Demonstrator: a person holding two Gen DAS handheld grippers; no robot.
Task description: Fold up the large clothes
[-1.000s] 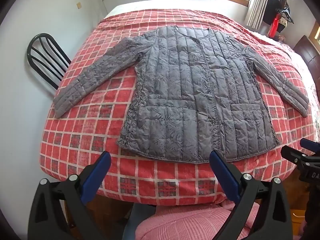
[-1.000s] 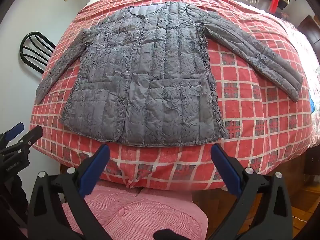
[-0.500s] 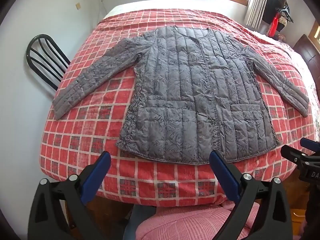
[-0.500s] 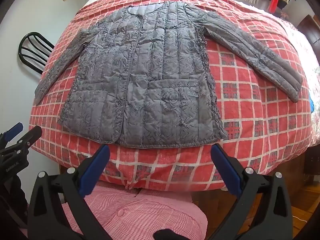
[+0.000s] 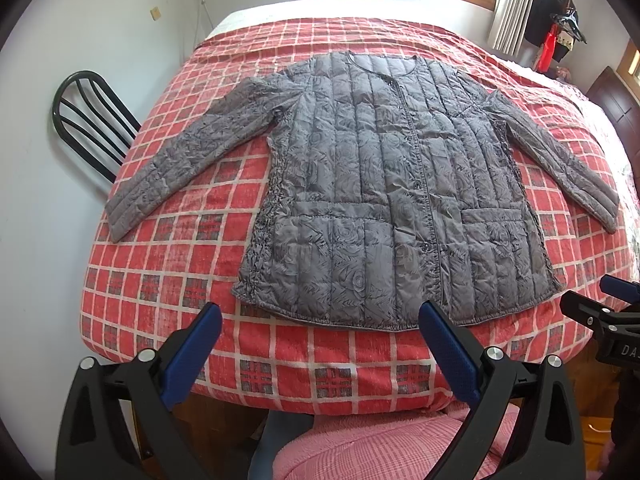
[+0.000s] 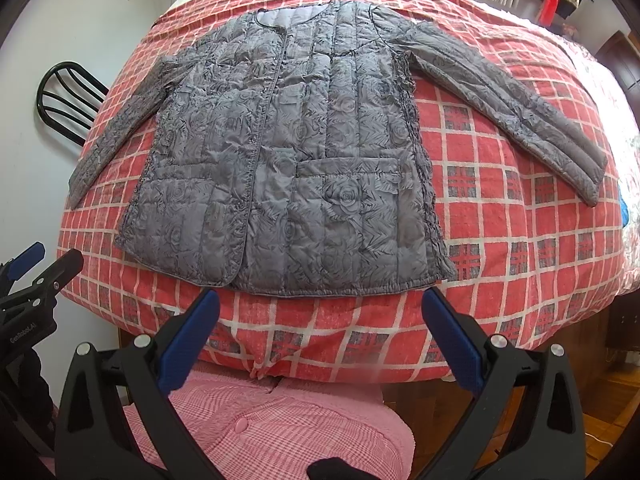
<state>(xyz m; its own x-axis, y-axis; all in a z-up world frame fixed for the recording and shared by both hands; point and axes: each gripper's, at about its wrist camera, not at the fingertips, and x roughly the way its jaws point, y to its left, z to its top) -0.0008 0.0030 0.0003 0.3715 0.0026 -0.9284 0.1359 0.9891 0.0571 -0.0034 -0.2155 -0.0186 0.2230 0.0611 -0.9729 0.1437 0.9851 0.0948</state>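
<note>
A grey quilted jacket point(image 5: 396, 184) lies flat, front up, on a bed with a red checked cover point(image 5: 168, 256), both sleeves spread out to the sides. It also shows in the right wrist view point(image 6: 296, 160). My left gripper point(image 5: 320, 320) is open and empty, held just short of the jacket's hem near the bed's front edge. My right gripper point(image 6: 320, 304) is open and empty, also just before the hem. Neither touches the jacket.
A black chair point(image 5: 88, 120) stands against the wall left of the bed. A pink checked garment point(image 6: 260, 428) is below both grippers. A window and curtain point(image 5: 512, 4) are at the back right, with a dark headboard point(image 5: 616, 100) at the right.
Both grippers have edged slightly forward and up toward the bed; the jacket sits a little lower in view. Nothing was grasped.
</note>
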